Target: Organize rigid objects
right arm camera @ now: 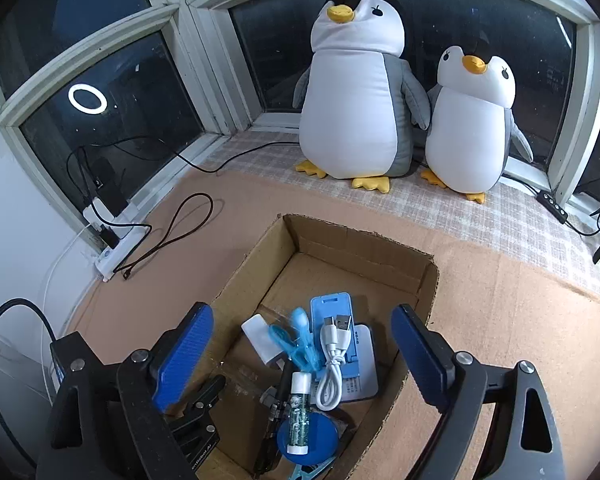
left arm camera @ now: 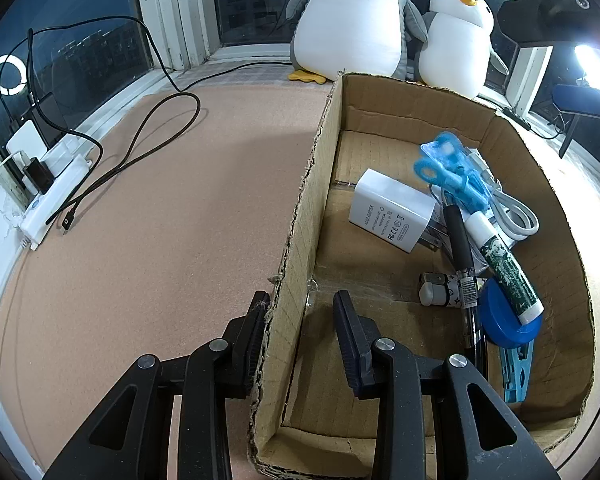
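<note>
A cardboard box (left arm camera: 312, 208) stands on the brown mat. In it lie blue scissors (left arm camera: 448, 172), a white adapter (left arm camera: 388, 208), a black pen (left arm camera: 462, 248), a green-and-white tube (left arm camera: 504, 264), a blue lid (left arm camera: 500, 328) and a white cable (left arm camera: 516, 216). My left gripper (left arm camera: 302, 300) straddles the box's left wall near the front corner and is shut on it. My right gripper (right arm camera: 300, 312) hangs open above the box (right arm camera: 364, 248), its blue pads wide apart and nothing between them. Below it lie the scissors (right arm camera: 296, 344), cable (right arm camera: 332, 364) and tube (right arm camera: 300, 412).
Two plush penguins (right arm camera: 356, 92) (right arm camera: 472, 128) sit on the windowsill behind the box. A white power strip (left arm camera: 52, 196) with plugs lies at the left wall, and a black cable (left arm camera: 140, 140) loops across the mat. Bare mat lies left of the box.
</note>
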Action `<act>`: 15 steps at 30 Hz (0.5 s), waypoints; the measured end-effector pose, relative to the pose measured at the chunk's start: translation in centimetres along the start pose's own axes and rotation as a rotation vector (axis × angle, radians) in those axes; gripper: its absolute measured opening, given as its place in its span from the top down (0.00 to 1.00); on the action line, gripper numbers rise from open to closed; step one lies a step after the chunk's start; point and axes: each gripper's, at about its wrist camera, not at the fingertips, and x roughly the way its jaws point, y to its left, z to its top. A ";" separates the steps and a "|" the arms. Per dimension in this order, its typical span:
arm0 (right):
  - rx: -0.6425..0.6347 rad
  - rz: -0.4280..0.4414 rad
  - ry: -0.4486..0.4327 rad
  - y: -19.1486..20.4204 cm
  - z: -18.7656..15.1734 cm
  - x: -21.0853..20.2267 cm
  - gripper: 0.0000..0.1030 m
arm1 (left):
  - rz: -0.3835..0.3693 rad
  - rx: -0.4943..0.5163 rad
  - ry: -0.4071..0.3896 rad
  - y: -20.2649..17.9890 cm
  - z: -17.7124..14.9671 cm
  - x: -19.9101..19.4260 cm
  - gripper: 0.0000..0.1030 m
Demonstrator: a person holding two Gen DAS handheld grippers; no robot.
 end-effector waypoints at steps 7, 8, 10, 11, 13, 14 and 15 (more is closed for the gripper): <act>0.000 -0.008 0.010 -0.1 -0.1 0.1 0.15 | 0.001 0.000 0.000 0.0 -0.1 0.0 0.65; -0.001 -0.010 0.010 -0.1 -0.1 0.1 0.15 | 0.000 0.000 0.000 0.0 -0.1 0.0 0.65; 0.000 -0.013 0.011 -0.1 -0.1 0.1 0.15 | 0.000 0.000 0.001 0.0 0.0 0.0 0.65; 0.001 -0.015 0.012 -0.2 -0.1 0.1 0.15 | 0.001 0.000 0.001 0.0 0.0 0.0 0.65; 0.002 -0.018 0.016 -0.3 -0.3 0.1 0.15 | 0.001 0.000 0.001 -0.1 0.0 0.0 0.65; 0.003 -0.019 0.018 -0.3 -0.3 0.1 0.15 | 0.001 0.000 0.001 -0.1 0.0 0.0 0.65; 0.003 -0.022 0.020 -0.4 -0.4 0.1 0.15 | 0.001 0.000 0.001 0.0 0.0 0.0 0.65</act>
